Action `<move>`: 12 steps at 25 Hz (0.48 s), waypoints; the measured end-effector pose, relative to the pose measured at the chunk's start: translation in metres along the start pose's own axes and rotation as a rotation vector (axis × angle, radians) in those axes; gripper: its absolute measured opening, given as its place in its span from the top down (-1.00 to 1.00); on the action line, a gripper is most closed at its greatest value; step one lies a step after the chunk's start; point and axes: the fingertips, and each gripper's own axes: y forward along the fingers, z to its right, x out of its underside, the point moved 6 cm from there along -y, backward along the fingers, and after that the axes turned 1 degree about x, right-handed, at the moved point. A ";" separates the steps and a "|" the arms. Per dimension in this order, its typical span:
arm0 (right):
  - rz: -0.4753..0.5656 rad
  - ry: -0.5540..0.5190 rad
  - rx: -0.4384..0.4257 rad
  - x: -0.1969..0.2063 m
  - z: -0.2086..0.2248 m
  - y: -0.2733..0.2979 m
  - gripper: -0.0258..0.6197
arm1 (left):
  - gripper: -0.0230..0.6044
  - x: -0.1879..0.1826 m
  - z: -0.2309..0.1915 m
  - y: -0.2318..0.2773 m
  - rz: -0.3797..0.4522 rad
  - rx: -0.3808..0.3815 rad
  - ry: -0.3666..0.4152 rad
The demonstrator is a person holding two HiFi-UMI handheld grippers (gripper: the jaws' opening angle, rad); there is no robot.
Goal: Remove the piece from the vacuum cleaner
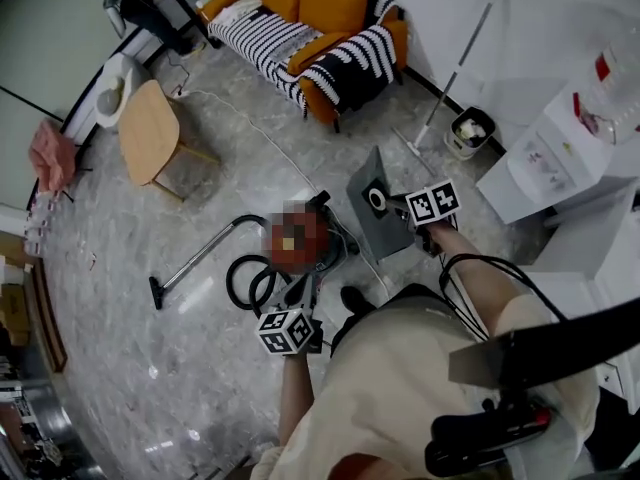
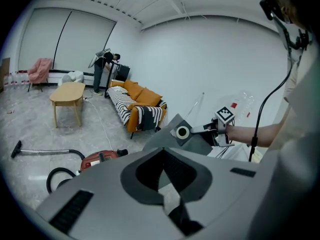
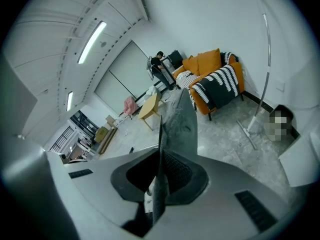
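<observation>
The red vacuum cleaner [image 1: 328, 251] lies on the marble floor with its black hose [image 1: 243, 276] and floor nozzle [image 1: 157, 294] stretched to the left. It shows again in the left gripper view as the vacuum cleaner [image 2: 99, 159]. The grey flat piece [image 1: 377, 211] with a white ring hangs in the air to the vacuum's right. My right gripper [image 1: 402, 206] is shut on its edge; the piece [image 3: 183, 128] rises edge-on from the jaws of the right gripper [image 3: 156, 185]. My left gripper [image 1: 301, 290] is shut and empty, just in front of the vacuum. The left gripper view shows the piece [image 2: 183, 134].
An orange sofa [image 1: 318, 18] with a striped blanket stands at the back. A wooden side table [image 1: 148, 128] is on the left, a mop and bucket [image 1: 467, 130] at the back right, and a white cabinet [image 1: 555, 153] at the right. A person [image 2: 103, 69] stands far off.
</observation>
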 end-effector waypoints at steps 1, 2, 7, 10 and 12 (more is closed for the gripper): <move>-0.002 0.006 -0.003 0.006 0.007 -0.008 0.82 | 0.92 0.001 0.012 0.003 0.001 0.001 0.007; -0.003 0.012 -0.005 0.011 0.014 -0.016 0.82 | 0.92 0.002 0.023 0.005 0.003 0.002 0.014; -0.049 0.050 -0.009 0.050 0.051 -0.045 0.82 | 0.92 0.026 0.077 0.013 0.000 -0.013 0.004; -0.093 0.050 -0.011 0.068 0.064 -0.055 0.82 | 0.92 0.039 0.097 0.009 0.001 -0.036 -0.014; -0.118 0.040 -0.013 0.074 0.067 -0.058 0.82 | 0.92 0.045 0.105 0.005 0.000 -0.049 -0.020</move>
